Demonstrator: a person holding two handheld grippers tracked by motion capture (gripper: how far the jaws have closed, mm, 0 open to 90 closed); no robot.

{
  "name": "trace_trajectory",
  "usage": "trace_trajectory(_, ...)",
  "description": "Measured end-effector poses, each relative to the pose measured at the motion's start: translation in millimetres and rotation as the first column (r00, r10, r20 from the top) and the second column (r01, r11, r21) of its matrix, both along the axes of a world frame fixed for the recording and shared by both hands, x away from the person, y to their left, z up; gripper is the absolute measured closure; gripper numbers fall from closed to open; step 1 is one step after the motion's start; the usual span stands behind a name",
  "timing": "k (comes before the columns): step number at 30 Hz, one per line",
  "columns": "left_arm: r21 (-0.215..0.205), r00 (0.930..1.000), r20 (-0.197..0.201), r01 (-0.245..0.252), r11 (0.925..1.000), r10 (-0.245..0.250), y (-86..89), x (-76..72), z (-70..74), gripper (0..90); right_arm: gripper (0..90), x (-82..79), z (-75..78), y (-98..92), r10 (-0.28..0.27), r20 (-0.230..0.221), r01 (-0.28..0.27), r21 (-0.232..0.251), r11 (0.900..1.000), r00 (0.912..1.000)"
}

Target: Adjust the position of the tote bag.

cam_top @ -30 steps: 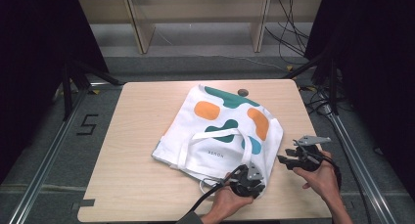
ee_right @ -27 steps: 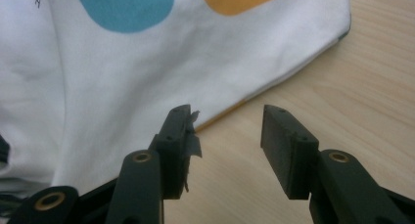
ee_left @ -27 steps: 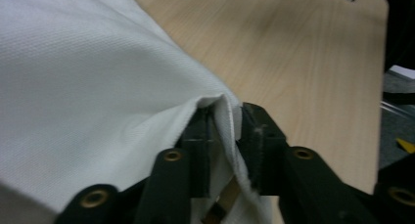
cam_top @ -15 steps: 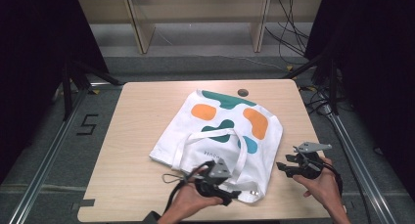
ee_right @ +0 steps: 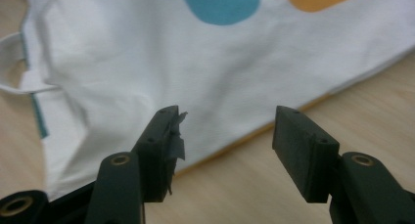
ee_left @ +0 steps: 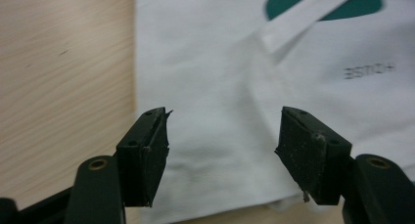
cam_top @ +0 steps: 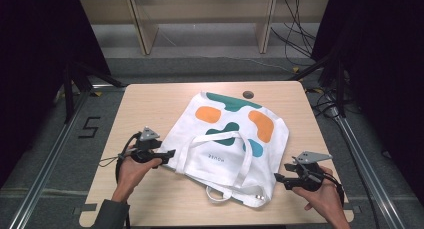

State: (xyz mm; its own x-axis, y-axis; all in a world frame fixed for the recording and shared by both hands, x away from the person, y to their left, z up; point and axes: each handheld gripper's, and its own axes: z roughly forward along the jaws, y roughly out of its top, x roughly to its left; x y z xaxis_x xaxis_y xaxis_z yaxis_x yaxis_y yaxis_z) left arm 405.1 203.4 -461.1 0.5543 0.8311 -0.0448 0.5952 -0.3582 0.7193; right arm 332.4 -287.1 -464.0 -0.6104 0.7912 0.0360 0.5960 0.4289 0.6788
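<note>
White cloth tote bag with orange and teal blobs [cam_top: 235, 139]: left gripper [cam_top: 167, 153], jaws just opened and empty, shifted from near edge to left edge; right gripper [cam_top: 280, 179] likewise spread, opening further at right edge — regrasp pending.

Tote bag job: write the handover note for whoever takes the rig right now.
Left claw: open, nothing between the jaws, which have just been opening; it sits at the left edge of the tote bag.
Right claw: open, holding nothing, jaws also just opening; it sits at the bag's right edge.
The bag lies flat and askew on the table, printed side up, with its handles lying loose on top and over the near edge.
Done: both claws are placed at opposite edges.
Left: probably grip both edges, then straighten or fold the bag.
</note>
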Motion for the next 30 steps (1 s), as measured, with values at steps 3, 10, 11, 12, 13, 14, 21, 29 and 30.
trace_trajectory(3, -0.021, 0.9987, -0.045, -0.026, 0.9995, 0.025, 13.1, 12.6, -12.0, 33.8, 43.9, -8.8, 2.0, 10.7, 0.037, 0.007, -0.038, 0.011, 0.999, 0.9993)
trace_trajectory(10, -0.070, 0.9876, -0.144, -0.073, 0.9949, 0.062, 26.1, 23.8, -34.2, 33.8, 43.4, -23.7, 1.5, 39.8, 0.163, 0.021, -0.163, 0.012, 0.987, 0.9865)
trace_trajectory(11, -0.070, 0.9876, -0.144, -0.073, 0.9949, 0.062, 26.1, 23.8, -34.2, 35.3, 43.4, -23.7, 1.5, 39.8, 0.163, 0.021, -0.163, 0.012, 0.987, 0.9865)
trace_trajectory(12, -0.103, 0.9855, -0.159, -0.076, 0.9918, 0.059, 25.3, 24.5, -38.6, 38.3, 42.6, -24.9, -1.1, 45.5, 0.170, 0.018, -0.170, 0.015, 0.985, 0.9853)
trace_trajectory(13, -0.103, 0.9855, -0.159, -0.076, 0.9918, 0.059, 25.3, 24.5, -38.6, 40.3, 42.6, -24.9, -1.1, 45.5, 0.170, 0.018, -0.170, 0.015, 0.985, 0.9853)
trace_trajectory(14, -0.112, 0.9851, -0.166, -0.063, 0.9917, 0.044, 24.9, 24.4, -41.2, 40.3, 41.8, -24.1, -1.3, 45.4, 0.182, 0.021, -0.182, -0.006, 0.983, 0.9831)
trace_trajectory(21, -0.074, 0.9914, -0.130, -0.029, 0.9968, 0.019, 22.1, 17.7, -42.8, 75.1, 42.5, -25.5, -12.3, 57.4, 0.185, 0.010, -0.184, -0.073, 0.980, 0.9827)
trace_trajectory(29, -0.044, 0.9943, -0.100, 0.033, 0.9985, -0.037, 15.8, -4.3, -43.3, 78.7, 63.9, -25.1, -20.0, 56.0, 0.208, 0.012, -0.202, -0.180, 0.963, 0.9781)
trace_trajectory(30, -0.050, 0.9948, -0.094, 0.034, 0.9982, -0.039, 13.5, -8.8, -43.4, 78.9, 67.8, -23.4, -19.3, 51.3, 0.218, -0.013, -0.216, -0.192, 0.957, 0.9759)
